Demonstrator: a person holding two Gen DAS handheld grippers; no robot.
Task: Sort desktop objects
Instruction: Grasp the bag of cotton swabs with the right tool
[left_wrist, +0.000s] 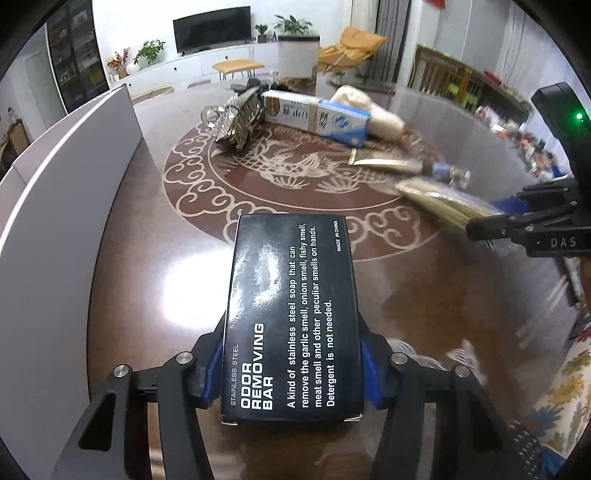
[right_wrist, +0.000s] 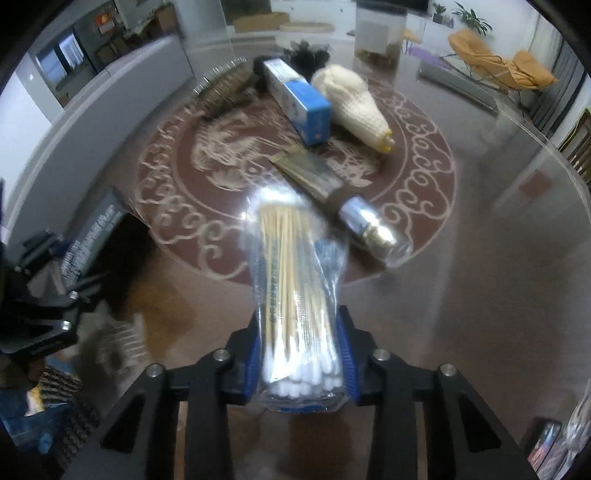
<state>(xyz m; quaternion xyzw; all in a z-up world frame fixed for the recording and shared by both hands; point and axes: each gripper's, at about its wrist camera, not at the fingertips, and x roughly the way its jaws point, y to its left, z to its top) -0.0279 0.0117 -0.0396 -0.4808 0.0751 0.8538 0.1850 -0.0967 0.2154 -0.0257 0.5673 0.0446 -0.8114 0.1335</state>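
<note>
Presently, left gripper (left_wrist: 291, 373): blue pads clamped on the sides of a black box (left_wrist: 291, 317), held above the brown table (left_wrist: 147, 280); right gripper (right_wrist: 299, 365): pads clamped on a clear swab pack (right_wrist: 295, 306), likewise off the table. Remaining on the table's patterned centre: blue box (right_wrist: 308, 107), cream knit glove (right_wrist: 354, 103), gold tube (right_wrist: 314, 173) with clear cap, wire brush (left_wrist: 240, 118).

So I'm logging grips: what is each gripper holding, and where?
Left gripper clamps the black box by its long sides near one end. Right gripper squeezes the cotton swab pack at its cotton-tip end.
</note>
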